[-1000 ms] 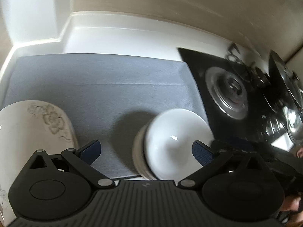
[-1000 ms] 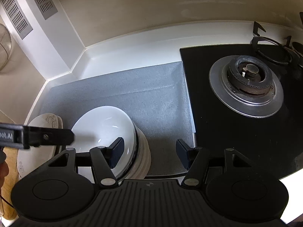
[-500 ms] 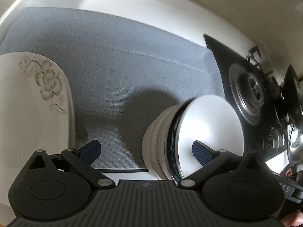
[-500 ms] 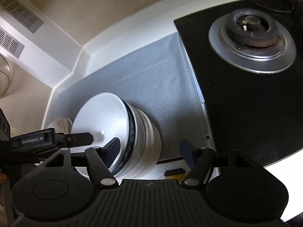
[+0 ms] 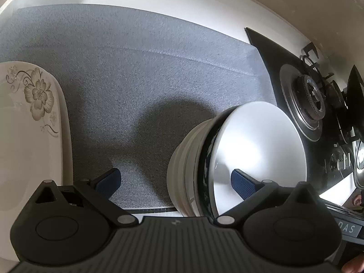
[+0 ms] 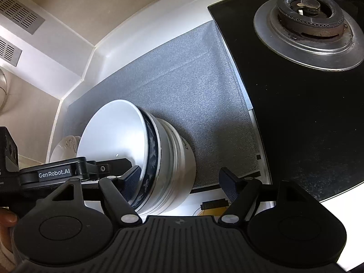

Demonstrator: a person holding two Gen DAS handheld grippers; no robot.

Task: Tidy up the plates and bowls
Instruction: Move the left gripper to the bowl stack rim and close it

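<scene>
A stack of white bowls stands on the grey mat near the counter's front edge; the top bowl has a dark blue patterned outside. The stack also shows in the right wrist view, with its top bowl. My left gripper is open, its right finger inside the top bowl, its left finger beside the stack. My right gripper is open around the stack's wall. A white plate with a flower print lies to the left.
A black gas hob with a steel burner borders the mat on the right. A white counter upstand and beige wall close the back. A pot lid shows at the far right.
Both grippers have dropped lower and closer to the bowl stack, which now looks larger and side-on. Both stay open; the bowls and the plate have not moved.
</scene>
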